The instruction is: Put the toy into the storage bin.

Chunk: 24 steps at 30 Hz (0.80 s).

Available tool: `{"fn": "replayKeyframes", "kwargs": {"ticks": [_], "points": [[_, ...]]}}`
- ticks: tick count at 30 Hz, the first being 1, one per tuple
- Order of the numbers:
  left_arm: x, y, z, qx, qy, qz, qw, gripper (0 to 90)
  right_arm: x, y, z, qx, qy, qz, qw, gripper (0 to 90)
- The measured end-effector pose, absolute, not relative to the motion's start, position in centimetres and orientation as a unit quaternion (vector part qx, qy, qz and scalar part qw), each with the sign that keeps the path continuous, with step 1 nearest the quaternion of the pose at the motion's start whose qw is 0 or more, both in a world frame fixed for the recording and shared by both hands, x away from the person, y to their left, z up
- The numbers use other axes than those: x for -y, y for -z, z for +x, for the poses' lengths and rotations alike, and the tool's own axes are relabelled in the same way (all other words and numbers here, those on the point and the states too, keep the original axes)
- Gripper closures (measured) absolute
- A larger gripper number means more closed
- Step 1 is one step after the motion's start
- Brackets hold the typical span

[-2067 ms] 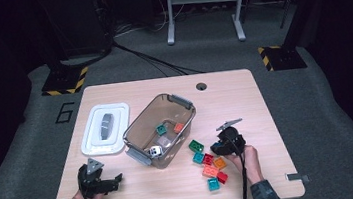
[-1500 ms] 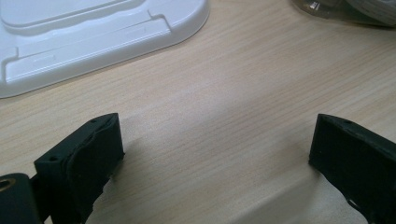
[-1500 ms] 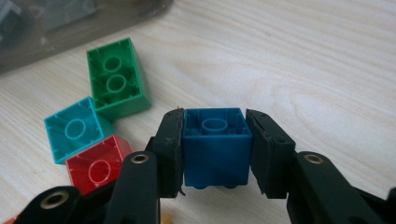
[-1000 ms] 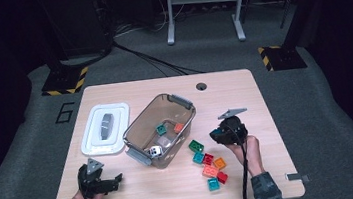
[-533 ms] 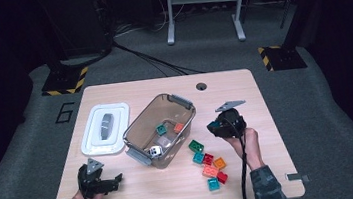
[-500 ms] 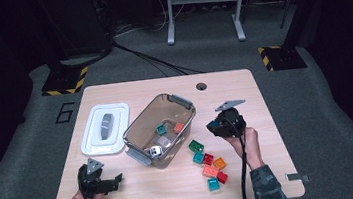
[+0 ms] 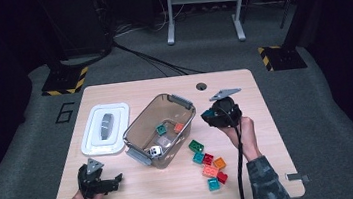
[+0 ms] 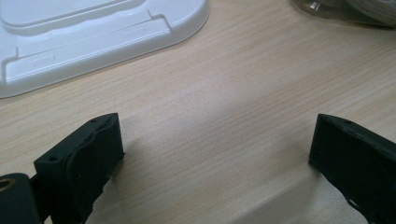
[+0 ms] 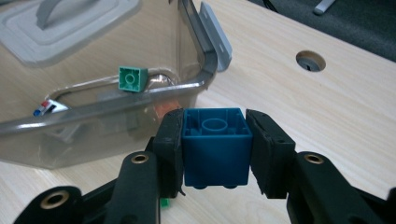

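Note:
My right gripper [image 9: 215,135] is shut on a blue brick [image 9: 215,144], held in the air just right of the clear plastic bin [image 7: 137,129]. In the high view that gripper [image 7: 211,115] hovers beside the bin's right rim. Inside the bin lie a green brick [image 9: 132,78], an orange brick [image 7: 179,128] and a white piece [image 7: 155,151]. Several loose bricks [image 7: 207,165] in green, red, orange and teal lie on the table right of the bin. My left gripper [image 7: 115,179] rests low at the table's front left, its jaws open wide over bare wood [image 8: 215,140].
A white lid [image 7: 105,127] with a grey handle lies left of the bin. A round cable hole [image 7: 201,86] sits near the table's far edge. Dark floor, stand legs and cables lie beyond the table.
My right gripper has risen with the blue brick and drifted toward the bin's right rim. The left gripper has stayed where it was.

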State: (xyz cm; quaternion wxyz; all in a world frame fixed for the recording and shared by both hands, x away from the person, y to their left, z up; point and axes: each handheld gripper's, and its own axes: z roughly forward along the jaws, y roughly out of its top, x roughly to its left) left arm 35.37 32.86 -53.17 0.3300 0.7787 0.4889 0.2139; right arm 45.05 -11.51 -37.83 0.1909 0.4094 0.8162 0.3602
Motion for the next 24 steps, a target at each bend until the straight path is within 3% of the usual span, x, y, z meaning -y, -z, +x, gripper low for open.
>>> {"fn": "replayKeyframes", "kwargs": {"ticks": [10, 24], "points": [[-32.9, 53.2, 35.4, -0.489, -0.214, 0.779, 0.33, 2.8, 9.8, 35.6, 46.0, -0.821, -0.366, 0.388, 0.205, 58.9], [-32.9, 53.2, 35.4, -0.489, -0.214, 0.779, 0.33, 2.8, 5.9, 35.5, 47.8, -0.842, -0.36, 0.348, 0.201, 58.8]]}}
